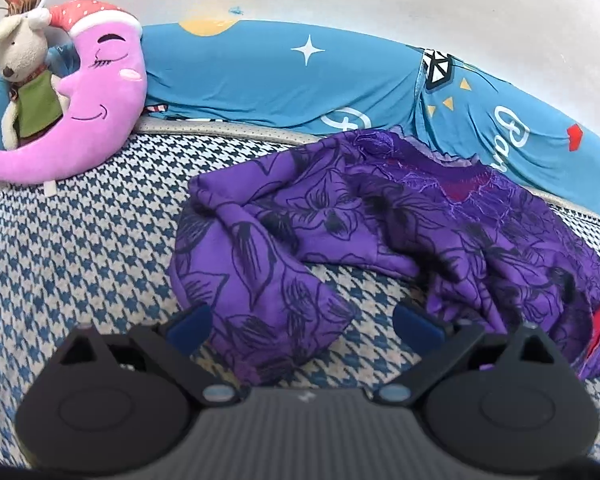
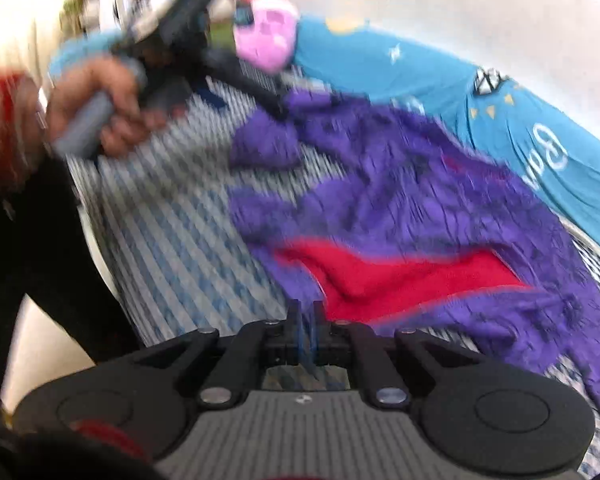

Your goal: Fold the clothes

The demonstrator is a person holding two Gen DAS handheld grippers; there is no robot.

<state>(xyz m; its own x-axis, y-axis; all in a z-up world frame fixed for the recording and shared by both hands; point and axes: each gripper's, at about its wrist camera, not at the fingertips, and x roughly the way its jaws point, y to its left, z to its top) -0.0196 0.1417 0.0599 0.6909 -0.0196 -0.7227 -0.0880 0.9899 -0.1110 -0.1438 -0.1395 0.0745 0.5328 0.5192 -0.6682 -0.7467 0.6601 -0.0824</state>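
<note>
Where the garment lies: the purple floral garment [image 1: 380, 232] is crumpled on the houndstooth bed cover [image 1: 80, 240], its neckline end close to the blue printed bedding [image 1: 280, 76] along the wall.
Garment details: dark flower outlines run over the purple cloth, with lace trim near the neckline; a red lining [image 2: 400, 276] shows where the hem is turned open in the right wrist view.
Left tongs: the left tongs [image 1: 304, 326] are spread wide, blue pads [image 1: 190, 326] well apart, and one lobe of the garment lies between them on the cover without either pad pressing on it.
Right tongs: the right tongs [image 2: 305, 320] are pressed together, fingers side by side; the picture is blurred, so I cannot tell whether any cloth is caught between them, though the garment's hem lies just beside the tips.
Person: a hand [image 2: 100, 108] grips the handle of the left tongs at the upper left of the right wrist view, with a red and dark sleeve [image 2: 4, 128] below it.
Toys: a pink moon plush [image 1: 88, 96] with a red spotted cap leans at the head of the bed, and a cream mouse toy [image 1: 24, 76] in a green top rests against it.
</note>
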